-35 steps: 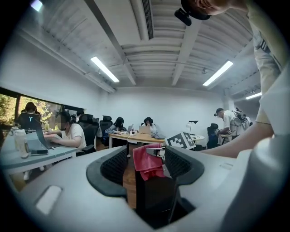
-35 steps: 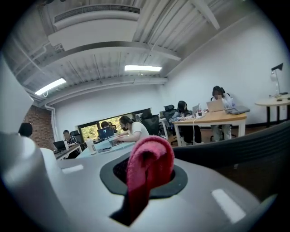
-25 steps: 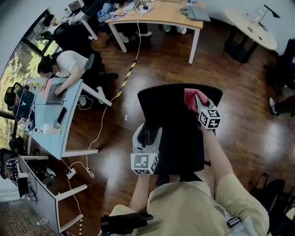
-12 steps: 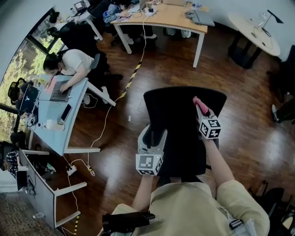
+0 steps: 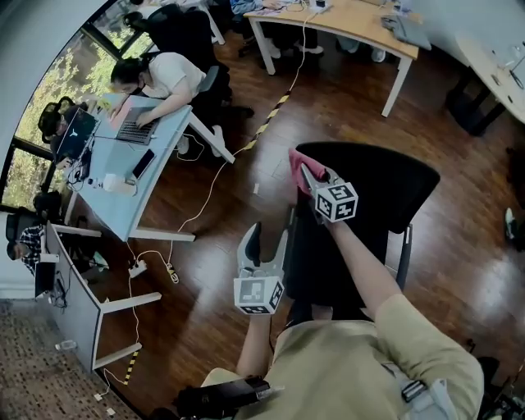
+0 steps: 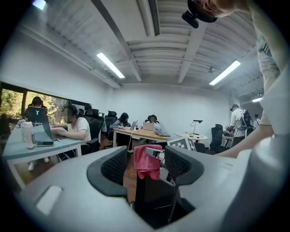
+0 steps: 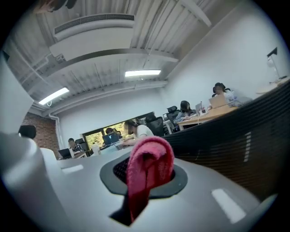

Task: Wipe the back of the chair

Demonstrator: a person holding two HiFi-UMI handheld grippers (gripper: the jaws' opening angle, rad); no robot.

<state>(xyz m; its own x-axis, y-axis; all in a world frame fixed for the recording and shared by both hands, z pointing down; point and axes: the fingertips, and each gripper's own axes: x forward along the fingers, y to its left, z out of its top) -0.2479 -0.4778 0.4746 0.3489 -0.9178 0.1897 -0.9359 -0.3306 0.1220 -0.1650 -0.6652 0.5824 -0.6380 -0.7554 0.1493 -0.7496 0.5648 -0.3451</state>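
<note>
Grips a pink cloth (image 5: 297, 162) in the right gripper (image 5: 305, 174), jaws closed on it, at the left end of the black chair back (image 5: 377, 184), by its top edge. Holds the left gripper (image 5: 263, 239) lower, just beside the chair's left side, jaws apart, gripping nothing. Stands over a dark wood floor (image 5: 246, 107). Further left, a pale blue desk (image 5: 123, 213) with a laptop (image 5: 135, 130) and a seated person (image 5: 168, 74). Beyond, a wooden desk (image 5: 344, 16).
</note>
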